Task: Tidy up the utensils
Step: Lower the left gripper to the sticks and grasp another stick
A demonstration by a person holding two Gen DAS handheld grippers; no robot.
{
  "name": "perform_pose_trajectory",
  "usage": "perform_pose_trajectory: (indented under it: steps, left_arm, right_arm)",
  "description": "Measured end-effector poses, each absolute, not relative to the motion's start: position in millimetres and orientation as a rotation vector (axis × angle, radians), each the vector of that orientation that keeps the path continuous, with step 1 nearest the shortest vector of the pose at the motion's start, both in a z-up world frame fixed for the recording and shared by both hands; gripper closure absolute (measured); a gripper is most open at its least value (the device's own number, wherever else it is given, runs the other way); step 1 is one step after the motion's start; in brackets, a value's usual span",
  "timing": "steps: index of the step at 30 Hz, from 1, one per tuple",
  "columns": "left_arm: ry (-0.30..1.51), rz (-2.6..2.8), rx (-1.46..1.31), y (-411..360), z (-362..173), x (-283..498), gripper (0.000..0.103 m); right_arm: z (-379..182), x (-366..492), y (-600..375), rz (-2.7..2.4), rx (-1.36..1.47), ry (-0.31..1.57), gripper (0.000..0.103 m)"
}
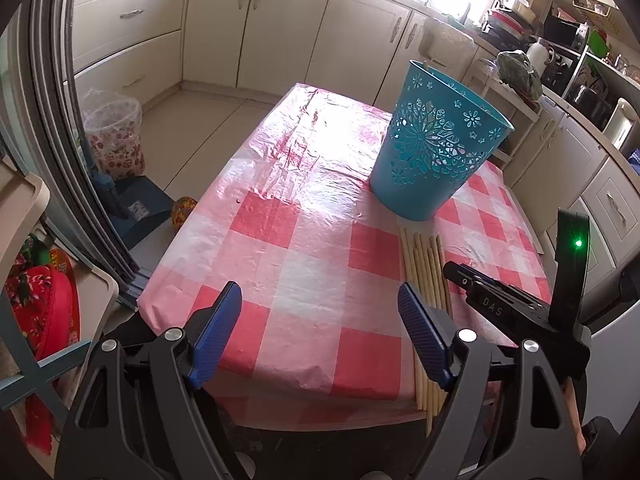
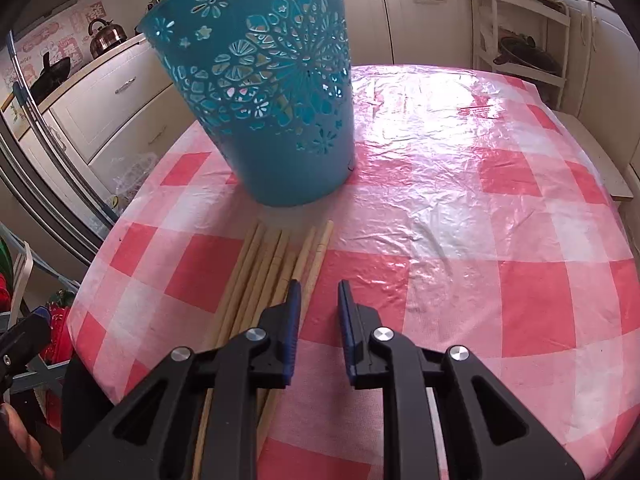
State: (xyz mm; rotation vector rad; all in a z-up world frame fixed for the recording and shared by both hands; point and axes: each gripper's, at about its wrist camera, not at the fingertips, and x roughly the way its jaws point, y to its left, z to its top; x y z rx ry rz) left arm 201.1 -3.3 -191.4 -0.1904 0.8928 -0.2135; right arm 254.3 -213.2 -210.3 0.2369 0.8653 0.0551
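Your left gripper (image 1: 320, 300) stands wide, with nothing but bare checked tablecloth (image 1: 280, 248) between its blue pads. The bundle of wooden sticks (image 1: 426, 264) lies just outside its right finger, and that finger covers the middle of the bundle, so you see only the far ends ahead of the pad and a few near ends poking over the table edge below it. Beyond the far ends, ahead and right of the fingers, the teal cut-out bucket (image 1: 436, 140) stands upright on the cloth; from this view you cannot tell whether the stick tips touch its base. Your right gripper (image 1: 460, 274) enters from the right, its tip over the sticks, but from here its fingers are not shown apart.

In the right wrist view, your right gripper (image 2: 319, 300) stands narrow, a slim gap between the pads, and only cloth shows in that gap. The sticks (image 2: 276, 264) run under and just left of its left finger; the finger and the black frame hide their near halves, and whether the pad touches the nearest stick cannot be made out. The bucket (image 2: 276, 100) is straight ahead and slightly left of the fingers, its rim cut off by the top of the picture, so its inside is hidden. A sliver of hand (image 2: 20, 440) shows at the lower left edge.
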Motion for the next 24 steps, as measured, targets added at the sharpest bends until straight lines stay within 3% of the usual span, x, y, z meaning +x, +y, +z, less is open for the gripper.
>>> perform_pose_trajectory:
  steps: [5,8,24]
  left_arm:
    - [0.921,-0.223,-0.172,-10.9,-198.3,202.8,0.026]
    - [0.947,-0.233,-0.13,-23.0,-203.3,205.6,0.026]
    - [1.055,-0.228,0.024,-94.6,-237.1,254.9,0.026]
  right_arm:
    - [-213.6,250.4,-211.7,0.063,0.197,0.86,0.084]
    - [-213.4,249.1,-212.2,0.069,0.148,0.868,0.091]
    - [-218.4,225.2,-262.2,0.118,0.268,0.817,0.092]
